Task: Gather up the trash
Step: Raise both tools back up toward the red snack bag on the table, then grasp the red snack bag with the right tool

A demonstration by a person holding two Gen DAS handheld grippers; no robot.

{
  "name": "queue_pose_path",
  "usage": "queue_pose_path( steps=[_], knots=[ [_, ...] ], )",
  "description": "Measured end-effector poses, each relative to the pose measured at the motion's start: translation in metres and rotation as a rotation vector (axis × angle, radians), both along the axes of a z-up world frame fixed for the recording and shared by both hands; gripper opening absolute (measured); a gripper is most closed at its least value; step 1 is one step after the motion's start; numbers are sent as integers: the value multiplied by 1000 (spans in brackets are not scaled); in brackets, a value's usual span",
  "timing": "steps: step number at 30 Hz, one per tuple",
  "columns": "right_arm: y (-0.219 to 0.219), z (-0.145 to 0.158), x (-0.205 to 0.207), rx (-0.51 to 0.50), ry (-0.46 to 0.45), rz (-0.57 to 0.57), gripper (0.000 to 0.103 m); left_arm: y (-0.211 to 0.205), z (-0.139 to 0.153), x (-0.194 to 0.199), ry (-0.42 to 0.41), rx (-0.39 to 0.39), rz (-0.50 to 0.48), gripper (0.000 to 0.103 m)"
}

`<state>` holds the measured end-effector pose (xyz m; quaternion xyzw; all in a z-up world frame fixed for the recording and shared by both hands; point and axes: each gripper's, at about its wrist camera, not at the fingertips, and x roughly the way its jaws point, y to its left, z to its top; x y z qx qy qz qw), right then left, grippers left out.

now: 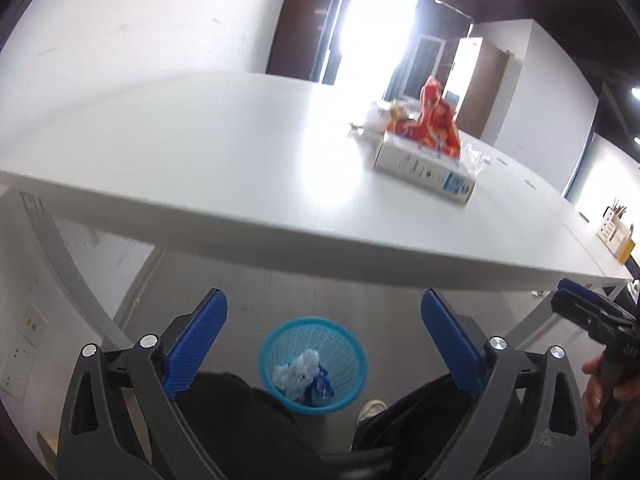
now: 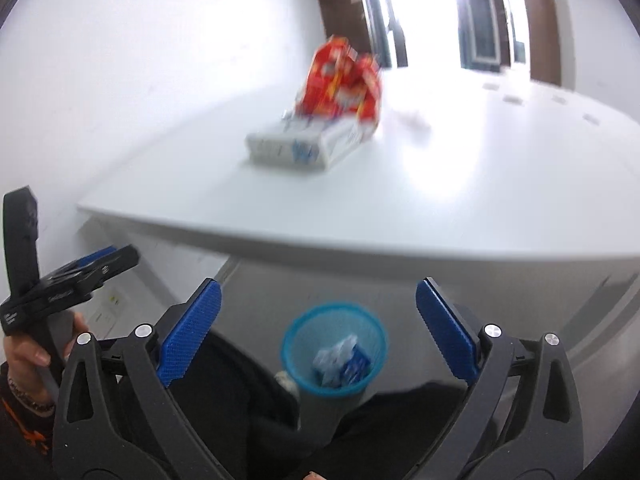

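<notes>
While both grippers hang over the floor by the table's near edge, their jaws stand spread wide with nothing between the blue pads. Seen past the left gripper (image 1: 324, 344), the bin (image 1: 313, 364) sits on the floor in the gap between the jaws, below and a little beyond the fingertips; it is a blue mesh basket holding crumpled clear plastic and a blue scrap. Past the right gripper (image 2: 318, 330) the same bin (image 2: 334, 350) also shows between the jaws, slightly nearer the right-hand pad. Dark trouser legs frame the bin on either side, under the jaws, and a pale shoe lies just beside it.

Well beyond both sets of jaws, up on the table (image 1: 192, 152), lies a white box (image 1: 424, 168) with blue print, and on its far end rests a red wrapper (image 1: 434, 120). More pale, crinkled wrapping lies touching the box. In the right view, blurred, the box (image 2: 304, 144) and wrapper (image 2: 340, 80) sit ahead of the left-hand jaw. Neither gripper touches any of it. Each gripper shows at the edge of the other's view, held in a hand.
</notes>
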<state>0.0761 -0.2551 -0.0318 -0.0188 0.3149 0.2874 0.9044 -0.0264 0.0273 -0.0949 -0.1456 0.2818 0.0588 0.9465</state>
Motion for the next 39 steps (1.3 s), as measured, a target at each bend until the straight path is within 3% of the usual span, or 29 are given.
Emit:
queue_pose_path(
  steps=[12, 21, 27, 35, 39],
  knots=[
    [-17, 43, 56, 66, -61, -67, 94, -12, 46, 39, -104, 65, -38, 97],
    [15, 61, 109, 111, -48, -21, 94, -13, 56, 76, -79, 88, -108, 97],
    [40, 74, 152, 81, -23, 16, 93, -14, 55, 94, -33, 117, -217, 97],
    [65, 77, 213, 36, 37, 42, 85, -23, 69, 127, 13, 188, -412, 97],
    [85, 72, 243, -38, 48, 73, 81, -22, 74, 146, 72, 130, -548, 97]
  ],
)
